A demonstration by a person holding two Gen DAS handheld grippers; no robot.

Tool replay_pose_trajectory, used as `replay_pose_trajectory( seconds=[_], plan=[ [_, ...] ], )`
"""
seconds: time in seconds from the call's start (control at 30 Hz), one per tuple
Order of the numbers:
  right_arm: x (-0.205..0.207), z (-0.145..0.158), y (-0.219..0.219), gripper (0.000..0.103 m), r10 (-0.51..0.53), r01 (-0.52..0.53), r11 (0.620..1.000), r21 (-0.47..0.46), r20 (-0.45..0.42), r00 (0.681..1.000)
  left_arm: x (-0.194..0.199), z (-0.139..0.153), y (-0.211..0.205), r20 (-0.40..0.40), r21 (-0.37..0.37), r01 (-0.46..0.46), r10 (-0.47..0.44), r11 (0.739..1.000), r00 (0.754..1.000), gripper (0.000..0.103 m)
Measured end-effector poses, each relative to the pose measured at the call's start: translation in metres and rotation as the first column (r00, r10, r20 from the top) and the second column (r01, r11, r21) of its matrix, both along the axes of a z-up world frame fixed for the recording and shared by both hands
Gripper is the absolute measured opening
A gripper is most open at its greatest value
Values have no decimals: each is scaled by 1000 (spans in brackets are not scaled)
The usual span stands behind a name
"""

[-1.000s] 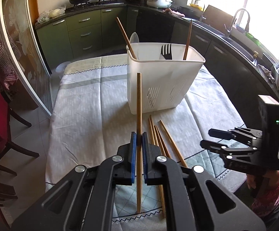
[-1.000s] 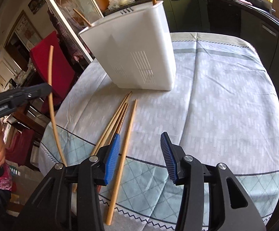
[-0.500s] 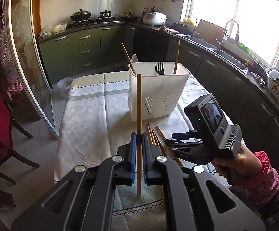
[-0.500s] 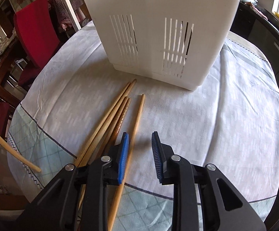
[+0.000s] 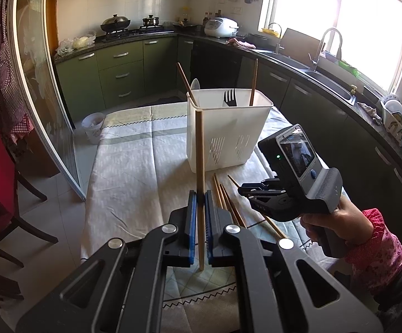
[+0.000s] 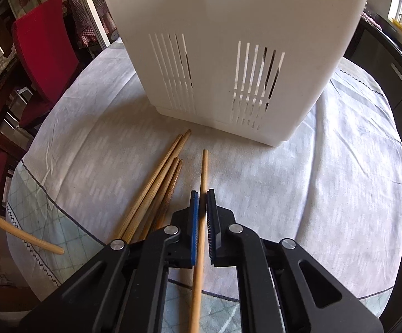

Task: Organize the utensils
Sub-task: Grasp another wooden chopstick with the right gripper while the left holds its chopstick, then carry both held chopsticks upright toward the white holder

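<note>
A table covered by a pale cloth (image 5: 134,172) with a grey band and a checked, zigzag-trimmed border is seen in a kitchen lined with dark green cabinets (image 5: 123,75). A black worktop (image 5: 289,57) is run along the far and right walls; pots on a hob (image 5: 116,23), a white rice cooker (image 5: 220,27) and a sink with a tall tap (image 5: 327,44) under a bright window are carried on it. A red chair (image 6: 42,44) is placed beside the table's left edge, and a small white bin (image 5: 92,127) is set on the tiled floor past the far left corner.

A white slotted utensil holder (image 5: 225,130) is stood toward the far right part of the table; 2 chopsticks, a black fork (image 5: 229,97) and a pale spoon are held upright in it.

The left gripper (image 5: 200,216) is clamped on 1 raised chopstick (image 5: 199,152), which is held upright above the near edge, clear of the cloth.

The right gripper (image 6: 202,219) is lowered to the cloth near the holder's front, and its blue pads are closed around a single chopstick (image 6: 204,172) that is laid flat, pointing at the holder. A loose bundle of about 4 chopsticks (image 6: 159,186) is laid just to the left of it, fanned slightly at the tips and apart from the holder's base.
</note>
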State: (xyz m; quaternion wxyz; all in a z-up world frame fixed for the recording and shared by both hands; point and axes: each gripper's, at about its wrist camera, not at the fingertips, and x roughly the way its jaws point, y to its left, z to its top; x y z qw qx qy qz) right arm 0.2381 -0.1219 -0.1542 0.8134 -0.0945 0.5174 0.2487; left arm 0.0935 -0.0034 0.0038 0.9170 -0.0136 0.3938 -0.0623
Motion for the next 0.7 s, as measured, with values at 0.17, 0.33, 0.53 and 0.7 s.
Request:
replay_pose_trajectory(
  seconds=[0.17, 0.33, 0.53, 0.7],
  plan=[
    [-14, 35, -15, 7, -13, 8, 996, 84, 66, 998, 0, 0, 2, -1, -2, 0, 0, 1000, 1000, 6],
    [-40, 80, -40, 6, -34, 4, 982, 191, 154, 987, 0, 0, 2, -3, -2, 0, 0, 1000, 1000, 6],
    [-77, 120, -78, 7, -68, -6, 958, 286, 248, 966, 0, 0, 4, -2, 0, -3, 3, 1000, 1000, 6],
    [-104, 140, -103, 7, -91, -13, 947, 320, 307, 947, 0, 1, 4, -4, 2, -2, 2, 1000, 1000, 6]
  ],
)
